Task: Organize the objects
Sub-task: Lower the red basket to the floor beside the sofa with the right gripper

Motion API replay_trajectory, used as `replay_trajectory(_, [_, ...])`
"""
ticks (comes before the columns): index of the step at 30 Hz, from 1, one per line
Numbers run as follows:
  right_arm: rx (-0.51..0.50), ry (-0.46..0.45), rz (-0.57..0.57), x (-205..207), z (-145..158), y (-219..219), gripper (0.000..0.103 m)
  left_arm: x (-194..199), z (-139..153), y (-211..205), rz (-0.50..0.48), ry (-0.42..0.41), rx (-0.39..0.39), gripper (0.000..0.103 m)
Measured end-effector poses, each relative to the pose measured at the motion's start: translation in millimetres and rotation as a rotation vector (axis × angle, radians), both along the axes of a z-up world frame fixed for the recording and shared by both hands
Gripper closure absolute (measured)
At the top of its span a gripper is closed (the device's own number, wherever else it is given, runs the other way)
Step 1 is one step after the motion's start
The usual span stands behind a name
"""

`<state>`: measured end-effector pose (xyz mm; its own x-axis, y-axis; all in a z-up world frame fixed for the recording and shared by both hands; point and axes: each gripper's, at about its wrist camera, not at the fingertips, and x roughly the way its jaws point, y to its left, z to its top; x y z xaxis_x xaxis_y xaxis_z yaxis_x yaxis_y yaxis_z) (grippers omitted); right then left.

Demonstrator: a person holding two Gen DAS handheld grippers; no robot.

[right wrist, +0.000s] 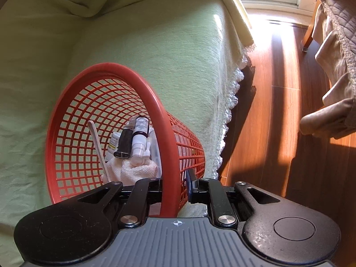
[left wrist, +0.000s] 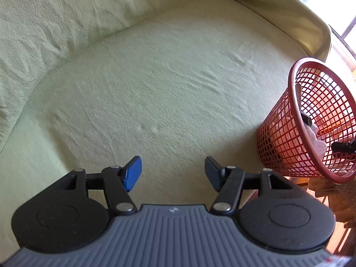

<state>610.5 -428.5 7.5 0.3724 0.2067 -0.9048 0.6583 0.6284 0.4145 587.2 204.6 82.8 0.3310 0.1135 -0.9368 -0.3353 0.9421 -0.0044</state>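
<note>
Right gripper (right wrist: 175, 187) closest in, jaws pinching red basket (right wrist: 106, 120) at near rim, one finger inside, one outside mesh. Basket tipped, mouth toward camera, long axis running away over green sofa cover (right wrist: 173, 51). Bottles (right wrist: 139, 138), white cloth (right wrist: 138, 169), stick (right wrist: 98, 146) inside. Left gripper (left wrist: 173, 173) spread, empty, over bare cover; basket (left wrist: 296, 133) well off to its right. Right hand nearer, carries it.
</note>
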Motion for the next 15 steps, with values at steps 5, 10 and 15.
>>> replay_trajectory(5, [-0.004, -0.003, -0.05, -44.5, 12.5, 10.4, 0.092, -19.7, 1.0, -3.1, -0.068, -0.006, -0.019, 0.045])
replay_trajectory(10, [-0.001, 0.012, -0.088, -88.2, 21.0, 23.1, 0.092, -40.9, -1.1, -14.2, -0.161, 0.01, -0.024, 0.045])
replay_trajectory(15, [0.009, 0.063, -0.089, -126.0, 19.2, 33.9, 0.092, -63.8, -8.8, -28.7, -0.22, 0.033, -0.039, 0.045])
